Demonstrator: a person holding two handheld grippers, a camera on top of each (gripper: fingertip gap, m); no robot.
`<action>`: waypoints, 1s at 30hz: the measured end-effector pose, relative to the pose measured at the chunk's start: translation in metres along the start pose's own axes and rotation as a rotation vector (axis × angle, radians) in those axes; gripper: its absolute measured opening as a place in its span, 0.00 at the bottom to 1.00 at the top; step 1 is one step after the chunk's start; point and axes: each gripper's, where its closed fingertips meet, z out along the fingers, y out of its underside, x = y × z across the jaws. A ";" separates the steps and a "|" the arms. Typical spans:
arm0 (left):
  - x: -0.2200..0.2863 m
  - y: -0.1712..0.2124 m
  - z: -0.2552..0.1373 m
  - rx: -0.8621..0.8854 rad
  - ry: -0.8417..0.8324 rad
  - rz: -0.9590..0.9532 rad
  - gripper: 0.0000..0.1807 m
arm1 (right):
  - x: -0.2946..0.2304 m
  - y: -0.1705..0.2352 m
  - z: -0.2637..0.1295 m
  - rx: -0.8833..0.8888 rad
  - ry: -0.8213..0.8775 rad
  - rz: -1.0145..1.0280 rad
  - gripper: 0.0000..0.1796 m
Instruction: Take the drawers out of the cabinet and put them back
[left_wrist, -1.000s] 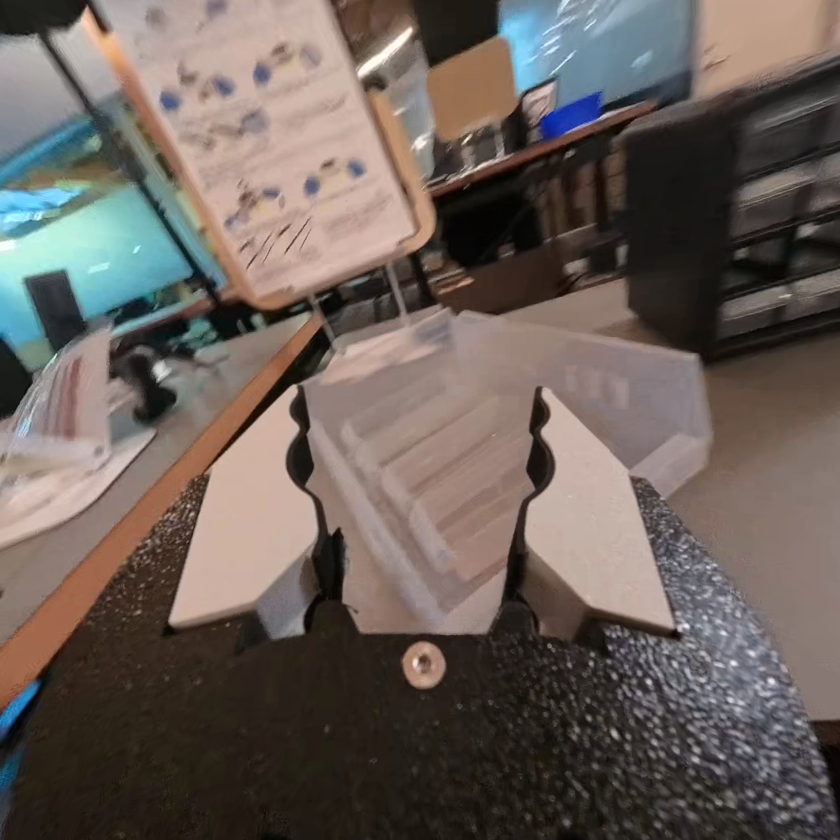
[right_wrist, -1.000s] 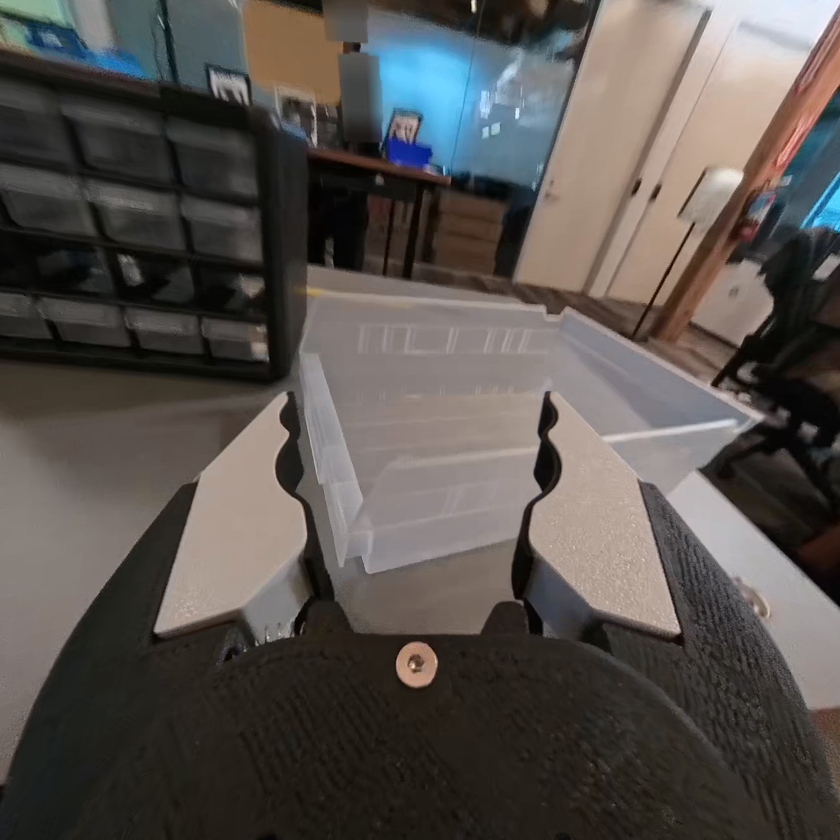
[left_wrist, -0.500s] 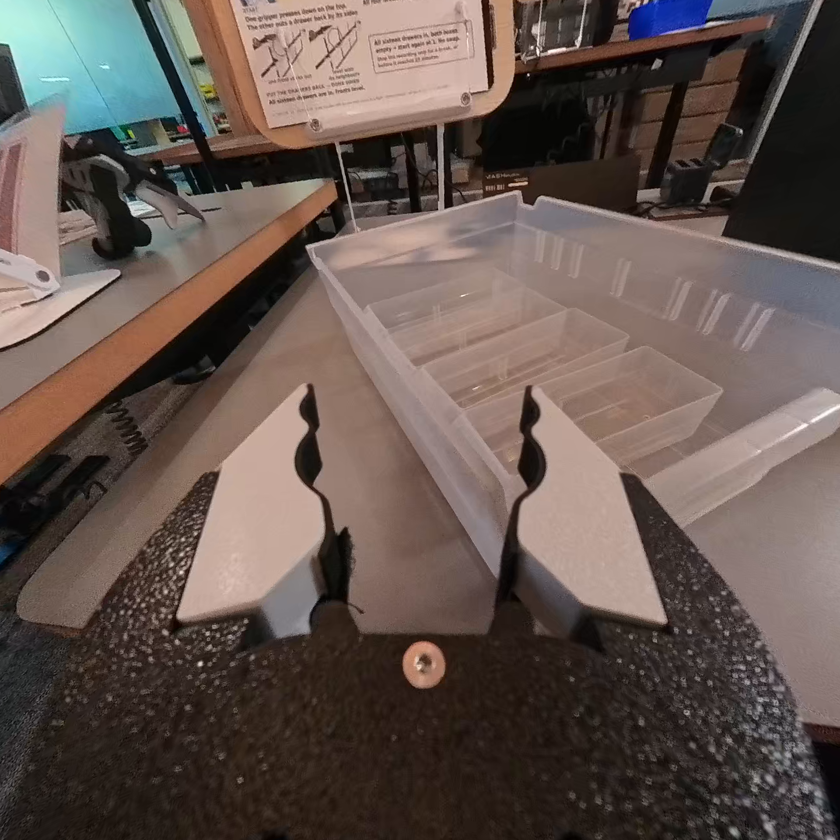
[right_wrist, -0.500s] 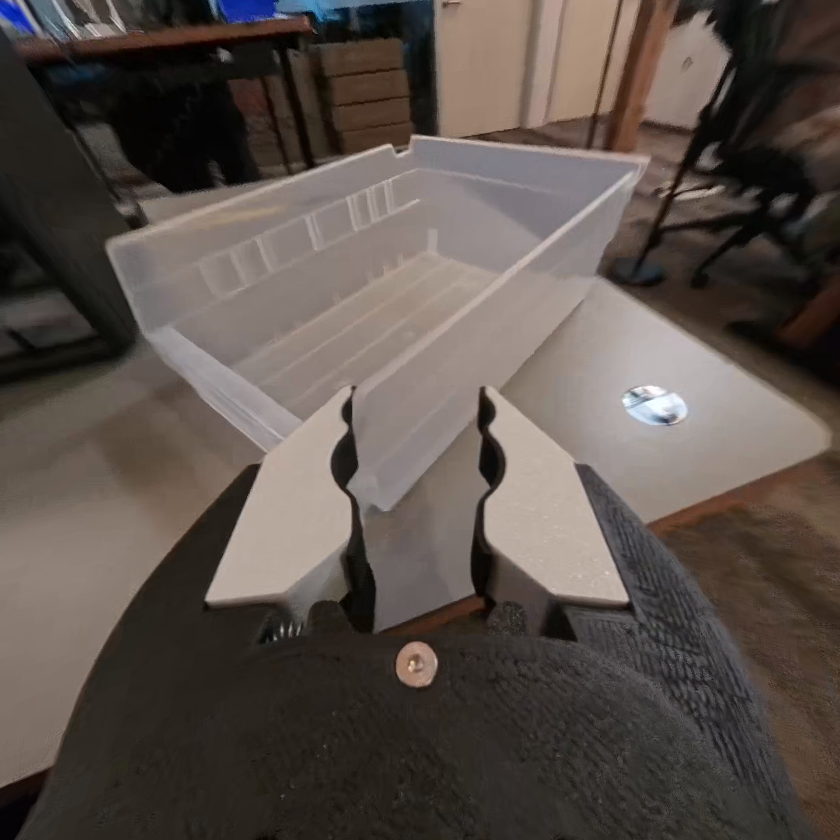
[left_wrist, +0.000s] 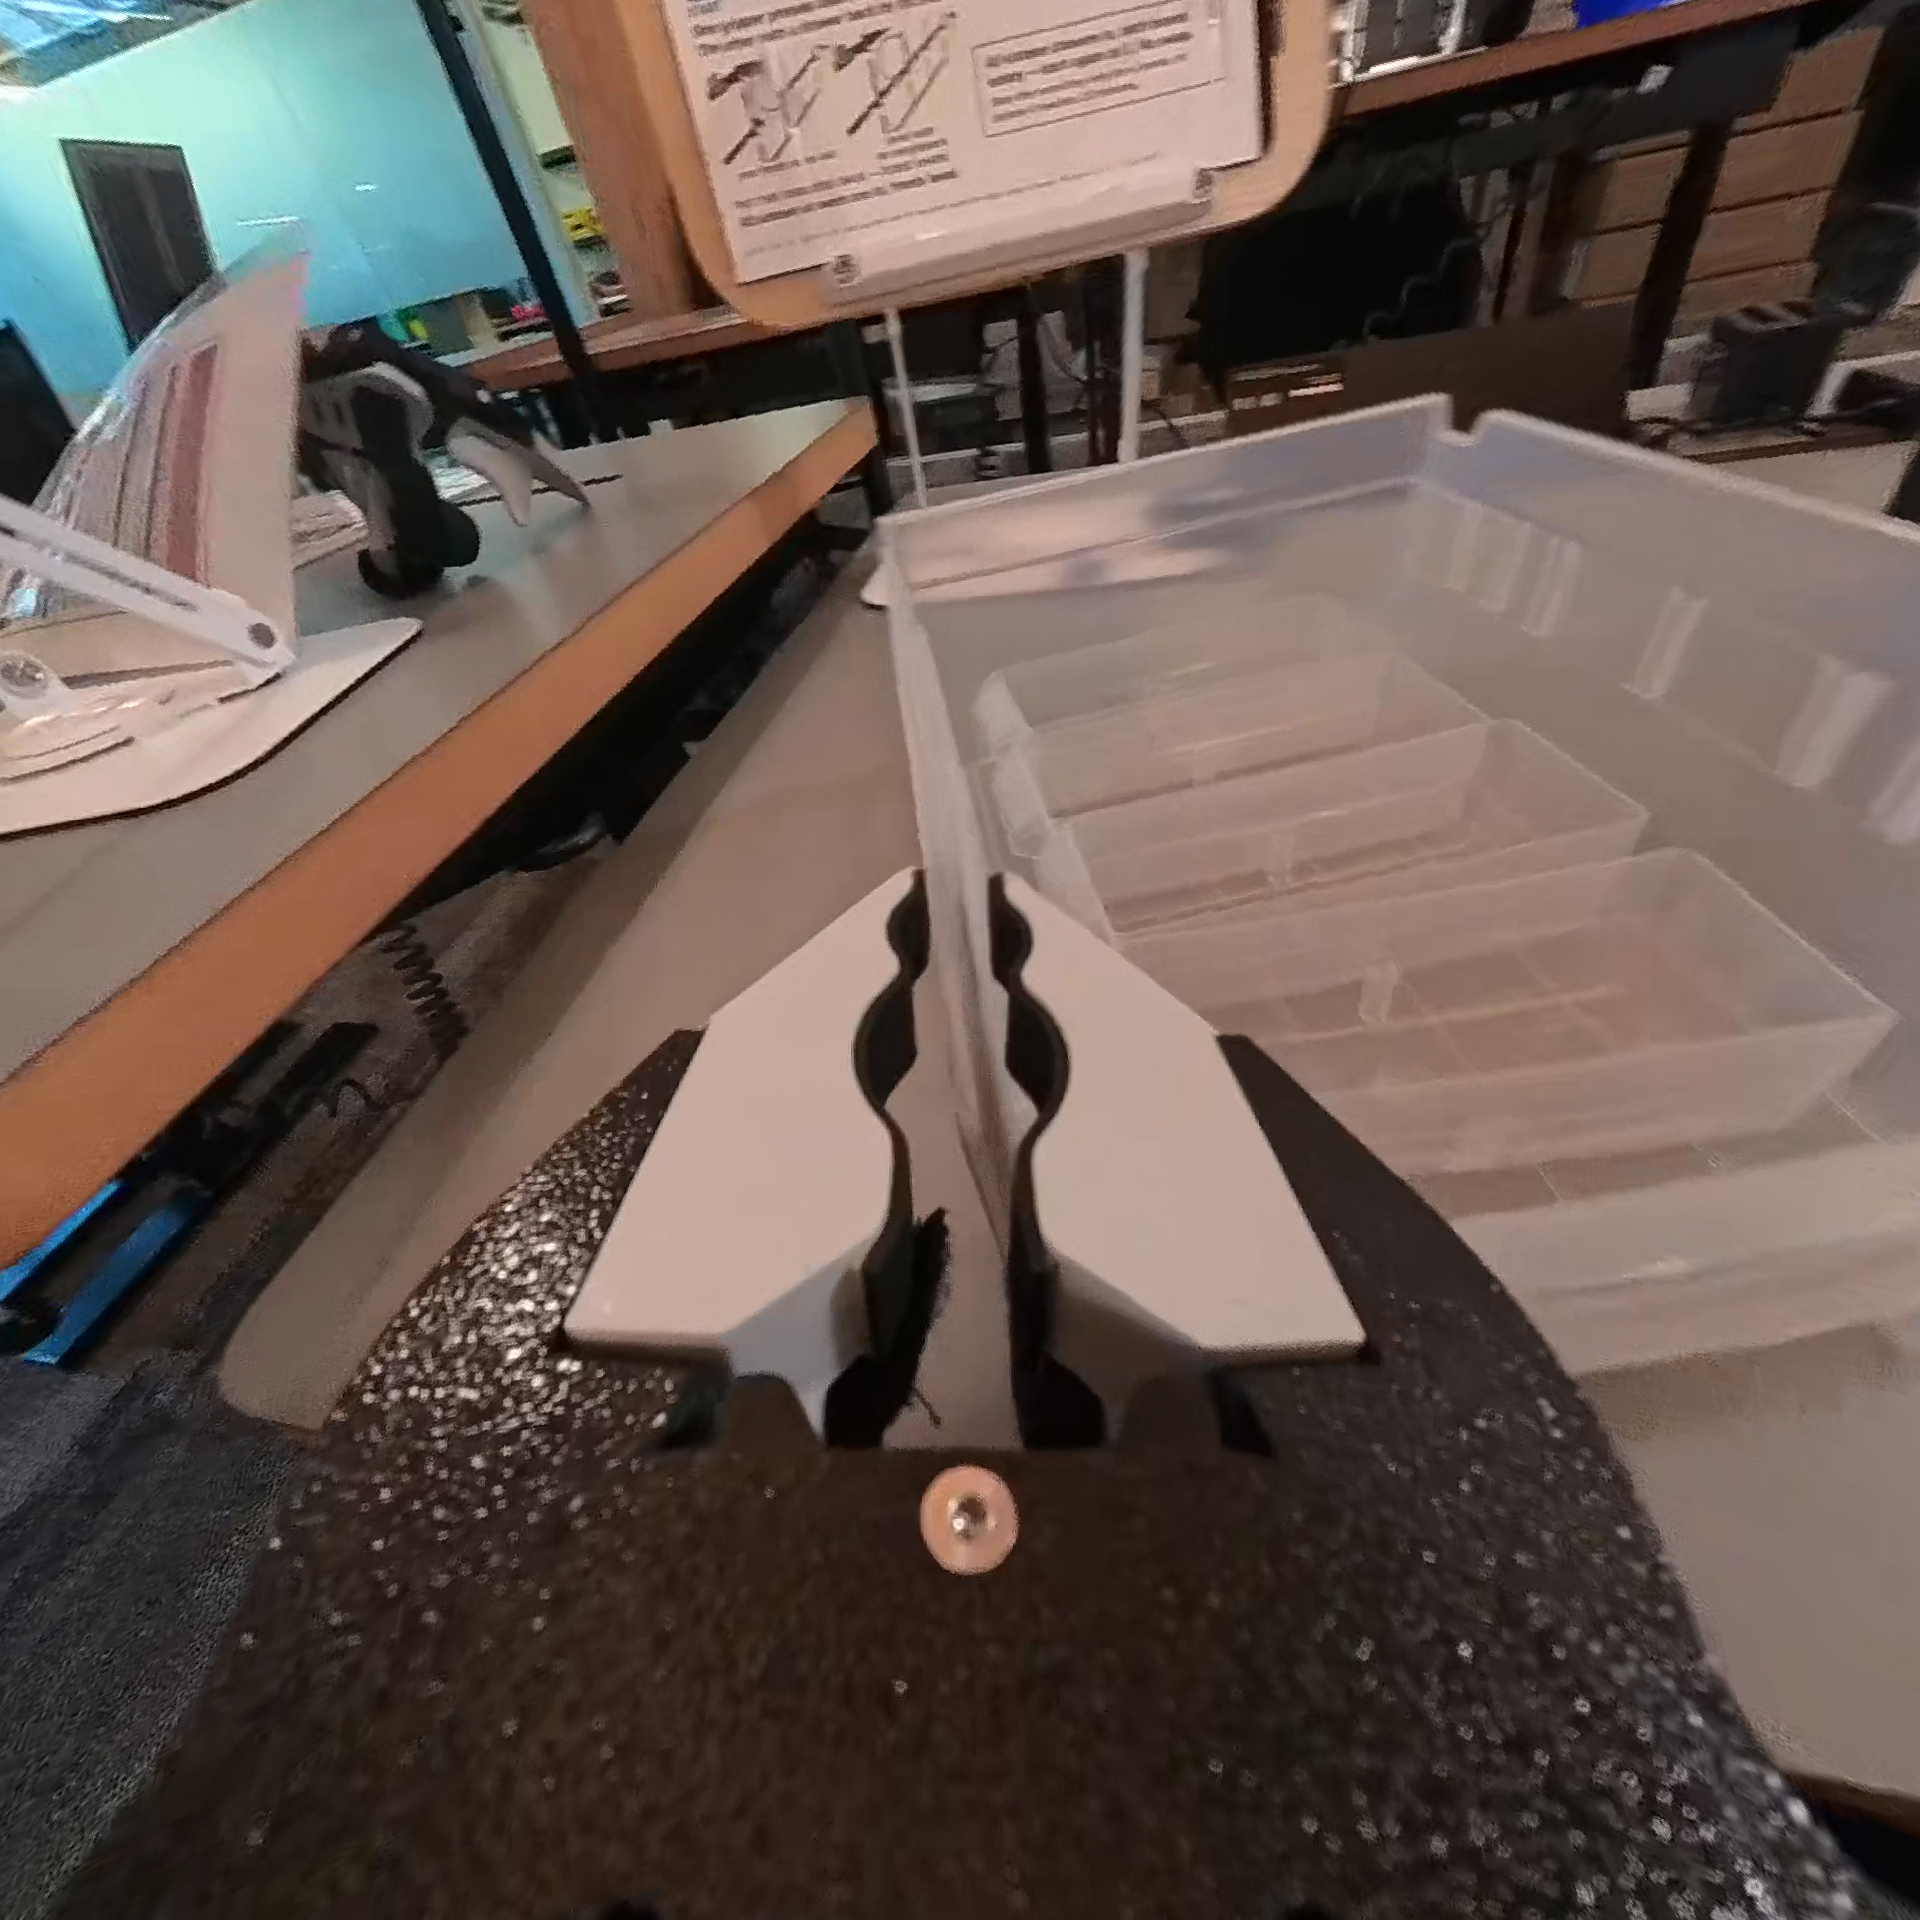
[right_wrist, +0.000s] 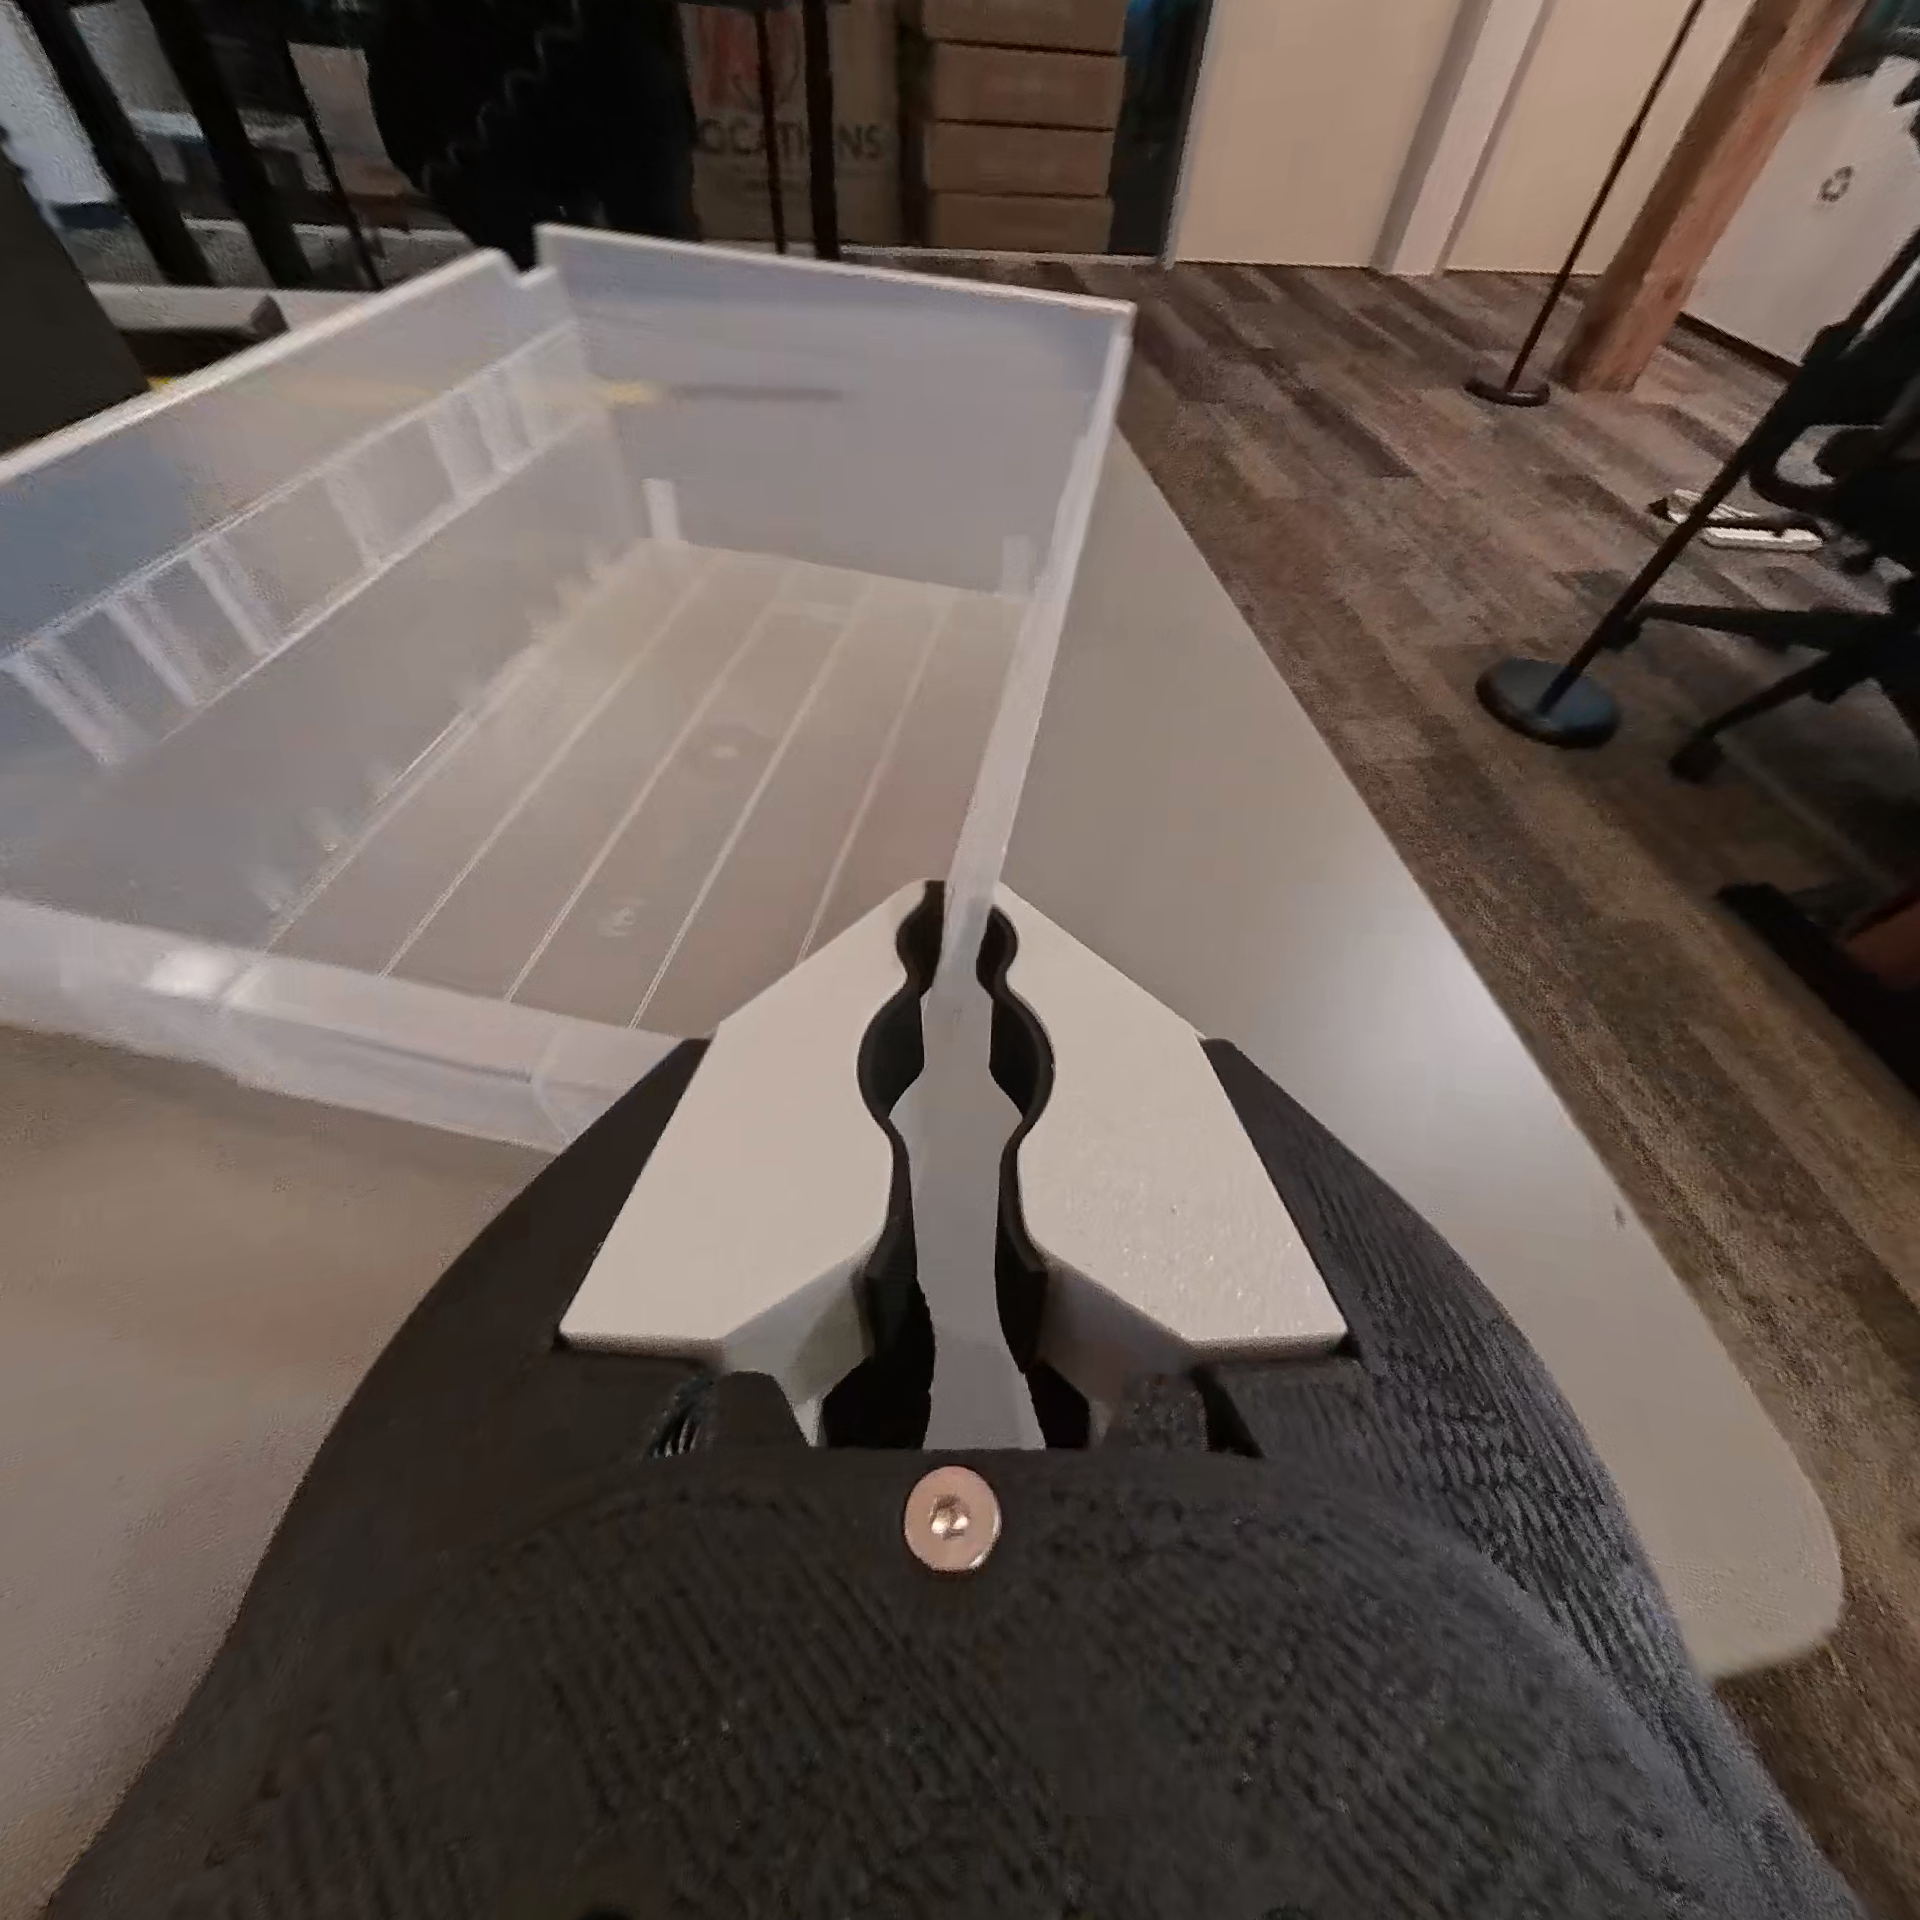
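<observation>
Left gripper (left_wrist: 958, 914) pinches the left wall of the translucent bin (left_wrist: 1558, 582) near the table's (left_wrist: 1714, 1558) left edge; right gripper (right_wrist: 961, 914) pinches its right wall, both spread wider half a second ago. Small clear drawers (left_wrist: 1455, 935) lie inside; cabinet cut off.

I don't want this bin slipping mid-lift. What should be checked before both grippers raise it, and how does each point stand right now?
1. Left gripper shut on the clear bin's side wall: ok.
2. Right gripper shut on the opposite wall: ok.
3. Wall seated deep between the fingers, not at the tips: ok in both wrist views.
4. Small clear drawers lying flat inside the bin: ok; three show in the left wrist view.
5. Bin resting level on the grey table: ok.
6. Path to the cabinet clear: cannot tell; no cabinet front is in view.
</observation>
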 end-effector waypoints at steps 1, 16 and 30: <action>-0.008 0.001 0.004 -0.006 -0.016 0.004 0.03 | 0.004 -0.002 0.008 0.001 -0.015 0.000 0.02; -0.053 -0.029 0.048 0.057 -0.131 0.092 0.40 | -0.021 -0.133 -0.073 0.658 0.063 -0.138 0.23; 0.071 -0.085 0.112 -0.195 0.331 0.278 0.40 | -0.355 -0.071 -0.060 0.693 -0.714 -0.518 0.23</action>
